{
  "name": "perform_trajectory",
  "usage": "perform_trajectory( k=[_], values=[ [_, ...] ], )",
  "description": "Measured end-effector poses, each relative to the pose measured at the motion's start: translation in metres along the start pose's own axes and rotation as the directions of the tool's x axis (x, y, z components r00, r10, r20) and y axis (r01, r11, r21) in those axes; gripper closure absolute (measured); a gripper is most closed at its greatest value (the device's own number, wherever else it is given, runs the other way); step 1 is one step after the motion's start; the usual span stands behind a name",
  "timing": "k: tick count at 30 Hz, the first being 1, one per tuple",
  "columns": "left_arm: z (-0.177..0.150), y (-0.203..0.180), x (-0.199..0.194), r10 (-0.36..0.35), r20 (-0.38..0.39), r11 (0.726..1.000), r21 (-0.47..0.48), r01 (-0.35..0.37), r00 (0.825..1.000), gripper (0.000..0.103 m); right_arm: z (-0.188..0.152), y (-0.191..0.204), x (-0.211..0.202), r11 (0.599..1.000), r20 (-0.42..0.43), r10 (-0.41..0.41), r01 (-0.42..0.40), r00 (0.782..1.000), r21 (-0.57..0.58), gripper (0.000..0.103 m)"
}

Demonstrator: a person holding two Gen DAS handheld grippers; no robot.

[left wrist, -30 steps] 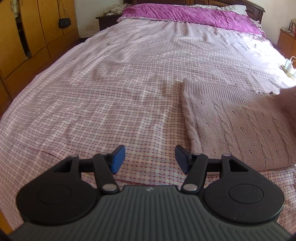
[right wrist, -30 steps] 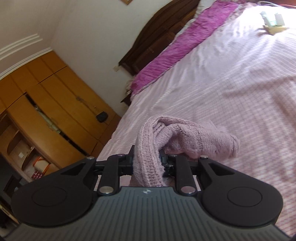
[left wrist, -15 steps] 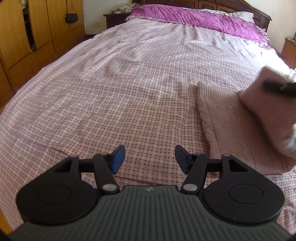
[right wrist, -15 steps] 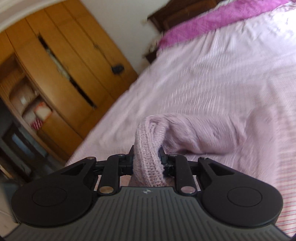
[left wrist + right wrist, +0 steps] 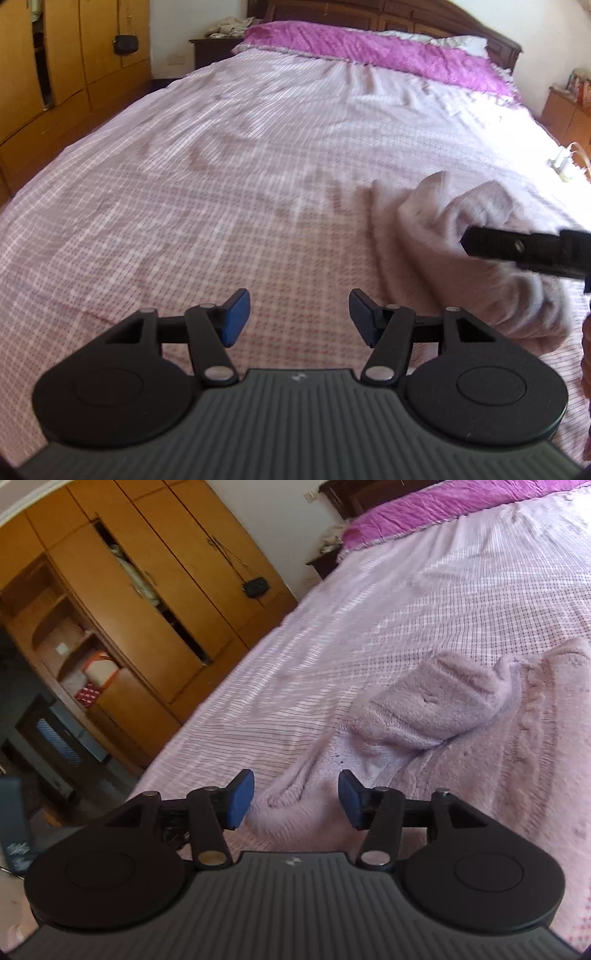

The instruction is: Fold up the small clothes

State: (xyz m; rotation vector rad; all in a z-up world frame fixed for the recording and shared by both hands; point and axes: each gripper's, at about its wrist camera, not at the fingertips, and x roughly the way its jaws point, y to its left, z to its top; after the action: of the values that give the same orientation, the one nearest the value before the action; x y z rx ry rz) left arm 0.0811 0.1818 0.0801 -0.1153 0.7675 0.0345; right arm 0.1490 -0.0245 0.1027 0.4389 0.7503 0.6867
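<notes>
A pale pink knitted garment (image 5: pixel 443 716) lies on the checked bedsheet (image 5: pixel 461 602), one part folded over onto the rest in a soft hump. My right gripper (image 5: pixel 295 799) hovers open just above the garment's near edge, nothing between its blue pads. In the left wrist view the same garment (image 5: pixel 436 240) sits bunched at the right, with the right gripper's black finger (image 5: pixel 517 249) across it. My left gripper (image 5: pixel 295 317) stands open over bare sheet, left of the garment, holding nothing.
The bed runs far ahead to a magenta cover (image 5: pixel 369 48) and dark headboard. Wooden wardrobes (image 5: pixel 147 590) line the left side, a small black bag (image 5: pixel 256 587) hanging on one. A white charger (image 5: pixel 561 162) lies near the bed's right edge.
My right gripper carried the knitted fold leftward over the garment, then opened and let it drop. The left gripper stayed open, its view shifting slightly right.
</notes>
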Motion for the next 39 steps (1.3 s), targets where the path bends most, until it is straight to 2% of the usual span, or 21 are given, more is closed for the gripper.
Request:
perform_trajectory(
  k=[3, 8, 10, 12, 13, 17, 21, 26, 30, 32, 33, 34, 36, 39],
  values=[
    [0.008, -0.011, -0.002, -0.031, 0.017, 0.999, 0.017, 0.031, 0.999, 0.042, 0.0, -0.005, -0.025, 1.0, 0.023, -0.003, 0.003, 1.0, 0.002, 0.042],
    [0.025, -0.037, 0.0, -0.068, 0.047, 0.995, 0.077, 0.065, 0.997, 0.042, -0.008, -0.02, -0.076, 0.995, 0.099, -0.103, 0.103, 0.99, 0.013, 0.042],
    [0.032, -0.049, 0.006, -0.095, 0.045, 0.991, 0.102, 0.09, 0.994, 0.037, -0.009, -0.031, -0.09, 0.988, 0.133, -0.157, 0.156, 0.979, 0.02, 0.042],
    [0.039, -0.062, 0.015, -0.126, 0.04, 0.984, 0.129, 0.12, 0.991, 0.024, -0.011, -0.048, -0.102, 0.98, 0.155, -0.198, 0.194, 0.968, 0.036, 0.042],
    [0.042, -0.069, 0.02, -0.136, 0.035, 0.981, 0.147, 0.129, 0.99, 0.024, -0.011, -0.055, -0.105, 0.977, 0.159, -0.214, 0.209, 0.964, 0.046, 0.042],
    [0.05, -0.103, 0.048, -0.135, -0.006, 0.958, 0.253, 0.132, 0.991, 0.024, -0.013, -0.085, -0.111, 0.965, 0.17, -0.258, 0.247, 0.951, 0.085, 0.041],
    [0.054, -0.125, 0.079, -0.1, -0.039, 0.942, 0.318, 0.107, 0.994, 0.024, -0.022, -0.109, -0.109, 0.965, 0.173, -0.254, 0.239, 0.952, 0.105, 0.041],
    [0.06, -0.129, 0.109, -0.084, -0.063, 0.952, 0.29, 0.099, 0.994, 0.024, -0.031, -0.125, -0.104, 0.977, 0.196, -0.205, 0.19, 0.959, 0.091, 0.041],
    [0.063, -0.122, 0.124, -0.113, -0.083, 0.969, 0.212, 0.128, 0.99, 0.024, -0.035, -0.133, -0.102, 0.981, 0.204, -0.177, 0.155, 0.963, 0.12, 0.04],
    [0.063, -0.118, 0.128, -0.136, -0.066, 0.975, 0.171, 0.145, 0.989, 0.025, -0.037, -0.135, -0.103, 0.98, 0.205, -0.177, 0.153, 0.963, 0.128, 0.037],
    [0.063, -0.116, 0.129, -0.152, -0.056, 0.975, 0.152, 0.159, 0.987, 0.028, -0.038, -0.135, -0.104, 0.979, 0.206, -0.183, 0.159, 0.961, 0.124, 0.034],
    [0.062, -0.114, 0.13, -0.173, -0.044, 0.975, 0.136, 0.178, 0.984, 0.036, -0.039, -0.135, -0.105, 0.979, 0.208, -0.188, 0.166, 0.96, 0.118, 0.033],
    [0.063, -0.113, 0.131, -0.194, -0.032, 0.974, 0.109, 0.197, 0.98, 0.081, -0.04, -0.134, -0.104, 0.979, 0.211, -0.192, 0.173, 0.958, 0.107, 0.031],
    [0.065, -0.102, 0.119, -0.205, -0.014, 0.978, 0.031, 0.206, 0.979, 0.084, -0.042, -0.133, -0.106, 0.98, 0.213, -0.185, 0.163, 0.959, 0.114, 0.03]
  ],
)
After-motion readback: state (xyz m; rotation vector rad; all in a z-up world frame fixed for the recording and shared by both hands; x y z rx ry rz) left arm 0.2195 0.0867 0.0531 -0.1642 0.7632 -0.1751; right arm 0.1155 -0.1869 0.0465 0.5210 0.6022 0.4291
